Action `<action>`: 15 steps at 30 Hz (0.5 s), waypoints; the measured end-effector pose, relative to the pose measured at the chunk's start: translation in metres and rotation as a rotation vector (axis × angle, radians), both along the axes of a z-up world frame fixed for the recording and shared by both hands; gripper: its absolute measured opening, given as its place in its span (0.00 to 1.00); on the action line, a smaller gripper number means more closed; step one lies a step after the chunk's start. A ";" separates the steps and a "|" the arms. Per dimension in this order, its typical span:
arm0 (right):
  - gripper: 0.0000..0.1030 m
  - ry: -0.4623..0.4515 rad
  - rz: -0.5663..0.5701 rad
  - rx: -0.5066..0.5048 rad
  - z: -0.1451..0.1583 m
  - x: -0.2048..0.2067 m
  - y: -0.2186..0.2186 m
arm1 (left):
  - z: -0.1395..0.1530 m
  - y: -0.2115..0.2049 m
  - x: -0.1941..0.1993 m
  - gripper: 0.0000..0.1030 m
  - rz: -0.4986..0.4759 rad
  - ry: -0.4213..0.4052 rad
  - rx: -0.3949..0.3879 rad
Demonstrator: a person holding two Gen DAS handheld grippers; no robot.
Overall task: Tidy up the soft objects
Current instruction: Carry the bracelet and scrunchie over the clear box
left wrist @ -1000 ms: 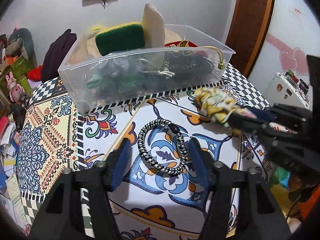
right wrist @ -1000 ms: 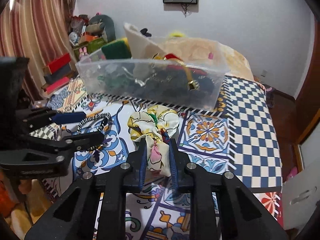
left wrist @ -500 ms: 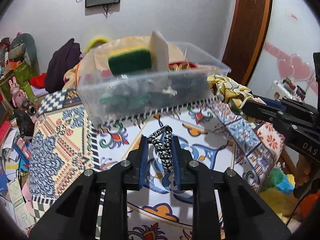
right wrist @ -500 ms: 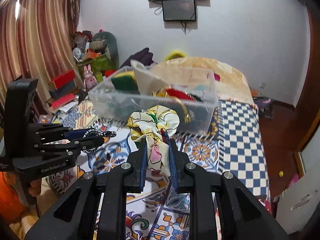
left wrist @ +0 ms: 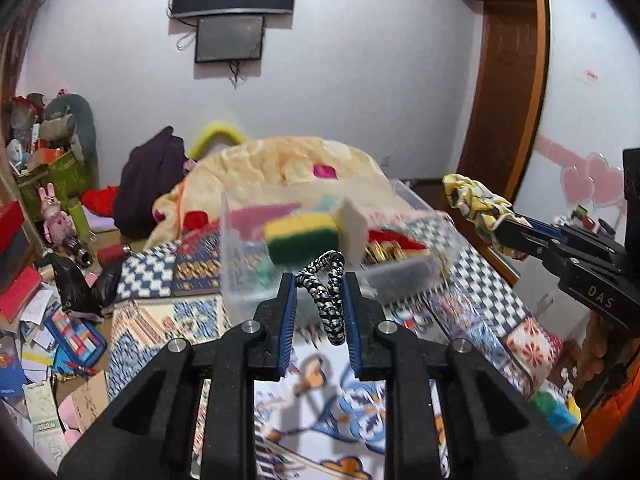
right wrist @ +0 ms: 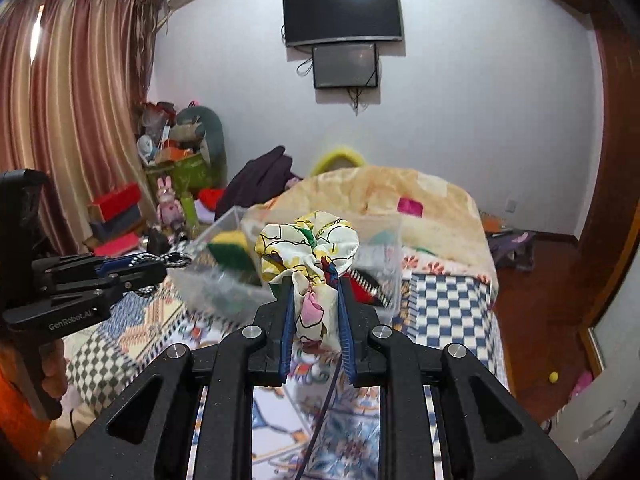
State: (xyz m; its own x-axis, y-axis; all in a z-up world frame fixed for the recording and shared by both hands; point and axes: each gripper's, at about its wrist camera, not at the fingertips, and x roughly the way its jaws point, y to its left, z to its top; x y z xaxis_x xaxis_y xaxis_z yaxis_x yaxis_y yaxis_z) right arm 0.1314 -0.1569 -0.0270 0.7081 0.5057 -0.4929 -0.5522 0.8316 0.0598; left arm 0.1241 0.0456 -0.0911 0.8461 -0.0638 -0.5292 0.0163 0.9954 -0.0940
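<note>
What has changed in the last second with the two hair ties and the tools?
The left tool closed on the black-and-white hair tie and lifted it off the table. The right tool raised the floral scrunchie toward the clear bin. Its grip is unchanged.

A patterned tablecloth (left wrist: 472, 316) (tiles, checks) carries the clear plastic bin (left wrist: 404, 276).

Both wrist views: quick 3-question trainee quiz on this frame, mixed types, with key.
1. True or false: the left gripper is shut on the black-and-white braided hair tie.
2. The right gripper holds: A) sponge B) floral scrunchie C) nothing.
3. Fill in: the green-and-yellow sponge sits in the clear plastic ____.

Key: 1 true; 2 B; 3 bin.
</note>
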 end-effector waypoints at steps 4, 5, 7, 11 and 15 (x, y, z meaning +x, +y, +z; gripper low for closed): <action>0.17 0.000 -0.008 0.025 0.005 0.012 0.004 | 0.000 0.011 0.014 0.22 0.044 -0.002 0.002; 0.17 0.004 -0.007 0.030 0.005 0.015 0.006 | -0.002 0.015 0.020 0.22 0.057 0.004 0.002; 0.17 0.008 -0.005 0.036 0.004 0.021 0.010 | -0.006 0.020 0.030 0.22 0.076 0.018 0.003; 0.18 0.026 -0.008 0.028 -0.002 0.034 0.022 | -0.016 0.028 0.047 0.22 0.097 0.046 0.001; 0.17 0.063 -0.017 0.004 -0.014 0.049 0.034 | -0.026 0.031 0.060 0.22 0.111 0.070 0.005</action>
State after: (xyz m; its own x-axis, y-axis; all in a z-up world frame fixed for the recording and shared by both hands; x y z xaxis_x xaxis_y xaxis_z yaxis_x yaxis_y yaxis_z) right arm 0.1808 -0.1226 -0.0413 0.6846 0.4955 -0.5346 -0.5327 0.8407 0.0971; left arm 0.1846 0.0762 -0.1170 0.8090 0.0306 -0.5870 -0.1002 0.9912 -0.0864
